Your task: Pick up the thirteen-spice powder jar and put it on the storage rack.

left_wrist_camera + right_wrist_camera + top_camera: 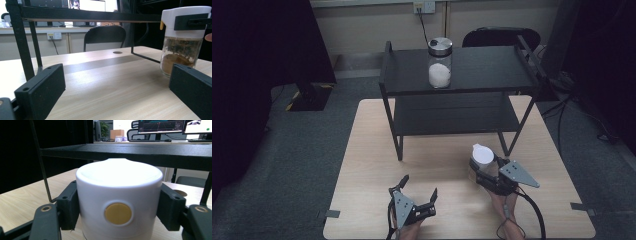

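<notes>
A glass jar (482,156) with a white cap and brown contents stands on the wooden table (372,150), just in front of the black shelf's right leg. My right gripper (482,169) is shut on its white cap (118,192), one black pad on each side, and the cap's yellow dot faces the camera. Left of it, near the table's front edge, my left gripper (419,186) stands open with nothing between its fingers. In the left gripper view the same jar (181,40) rises at the right beyond the open left gripper (117,95).
A black two-tier shelf (492,70) stands on the table's far half. On its top board sits a silver-lidded glass jar (440,62) holding white powder. A black chair (499,36) is behind the table. Bare tabletop lies between the grippers and the shelf's legs.
</notes>
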